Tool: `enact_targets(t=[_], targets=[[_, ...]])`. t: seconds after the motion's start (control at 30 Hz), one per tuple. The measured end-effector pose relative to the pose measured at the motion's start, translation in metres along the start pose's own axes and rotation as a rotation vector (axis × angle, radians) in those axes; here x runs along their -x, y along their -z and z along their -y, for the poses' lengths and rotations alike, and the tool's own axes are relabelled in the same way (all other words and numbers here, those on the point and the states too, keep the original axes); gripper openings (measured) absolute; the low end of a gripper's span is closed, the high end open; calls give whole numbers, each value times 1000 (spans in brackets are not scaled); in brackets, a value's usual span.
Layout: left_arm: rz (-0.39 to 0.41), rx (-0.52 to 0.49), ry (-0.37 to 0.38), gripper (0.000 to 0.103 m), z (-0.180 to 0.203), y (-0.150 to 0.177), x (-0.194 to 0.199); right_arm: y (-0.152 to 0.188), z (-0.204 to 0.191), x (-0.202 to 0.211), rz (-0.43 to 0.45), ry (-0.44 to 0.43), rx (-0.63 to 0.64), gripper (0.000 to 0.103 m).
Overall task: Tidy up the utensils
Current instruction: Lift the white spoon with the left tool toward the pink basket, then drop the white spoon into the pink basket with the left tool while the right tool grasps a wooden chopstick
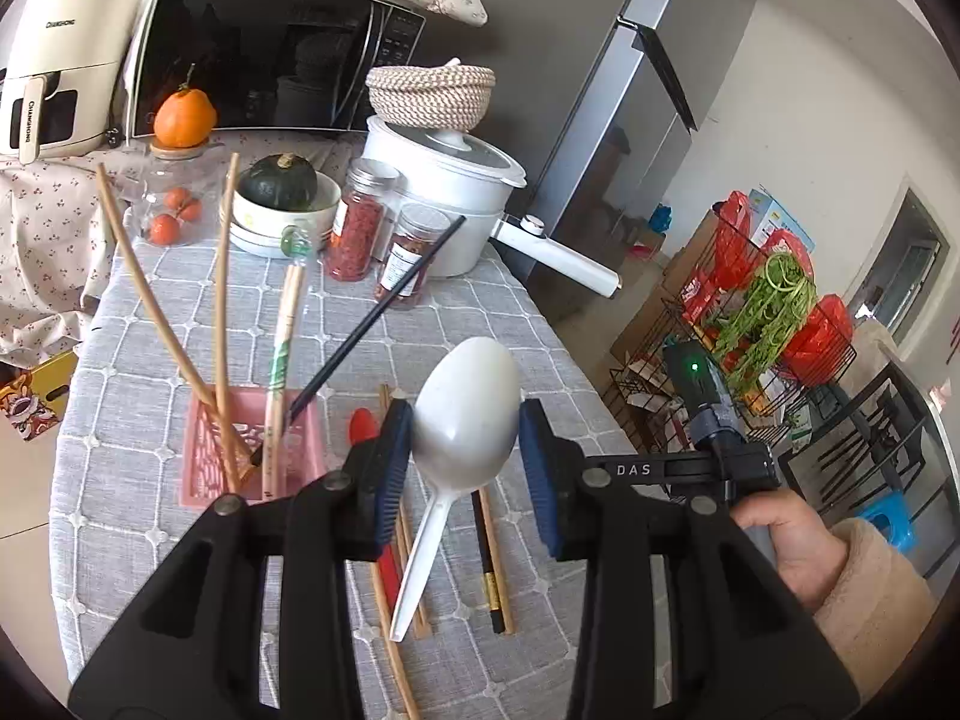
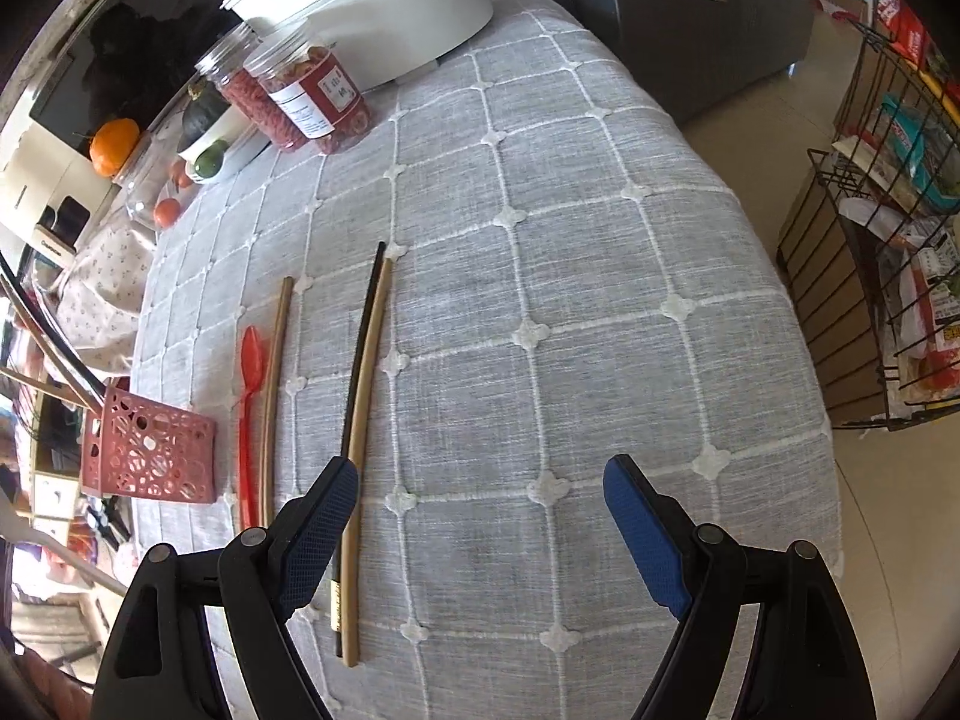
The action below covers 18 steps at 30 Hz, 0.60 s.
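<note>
white plastic spoon [image 1: 465, 414] sits clenched by its bowl in the left gripper [image 1: 465, 456], handle hanging down. right gripper [image 2: 480, 516] is released, bare grey checked tablecloth [image 2: 570, 300] between its jaws, table edge off to its right. black and tan chopsticks [image 2: 360, 420] lie by its left finger; beyond, a red spoon [image 2: 249, 396], then a pink basket [image 1: 252, 450] holding chopsticks.

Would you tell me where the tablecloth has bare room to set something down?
The widest free patch lies right of the black and tan chopsticks, out to the tablecloth edge, below the white pot. It is crowded left, around the red spoon and pink basket.
</note>
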State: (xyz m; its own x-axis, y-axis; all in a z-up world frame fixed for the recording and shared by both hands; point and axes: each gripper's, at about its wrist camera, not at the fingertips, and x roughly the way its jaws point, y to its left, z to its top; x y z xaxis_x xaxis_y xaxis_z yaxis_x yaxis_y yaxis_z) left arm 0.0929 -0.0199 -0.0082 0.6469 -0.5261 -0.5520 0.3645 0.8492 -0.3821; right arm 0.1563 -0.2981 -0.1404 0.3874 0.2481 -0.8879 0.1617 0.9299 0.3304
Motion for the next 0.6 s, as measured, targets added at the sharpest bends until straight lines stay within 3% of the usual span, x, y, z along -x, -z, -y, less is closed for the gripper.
enact_targets(t=[0.07, 0.23, 0.33, 0.43, 0.6], targets=[[12, 16, 1, 38, -8, 0, 5, -4, -10, -8, -3, -6, 13, 83], [21, 37, 10, 38, -21, -2, 13, -12, -33, -32, -14, -38, 14, 56], [24, 40, 19, 38, -25, -3, 16, -17, -41, -44, -17, -13, 6, 39], [26, 43, 23, 38, -30, -3, 19, -21, -44, -52, 3, 24, 4, 31], [22, 55, 28, 38, -36, -4, 22, -24, -53, -57, 19, 68, 28, 31]])
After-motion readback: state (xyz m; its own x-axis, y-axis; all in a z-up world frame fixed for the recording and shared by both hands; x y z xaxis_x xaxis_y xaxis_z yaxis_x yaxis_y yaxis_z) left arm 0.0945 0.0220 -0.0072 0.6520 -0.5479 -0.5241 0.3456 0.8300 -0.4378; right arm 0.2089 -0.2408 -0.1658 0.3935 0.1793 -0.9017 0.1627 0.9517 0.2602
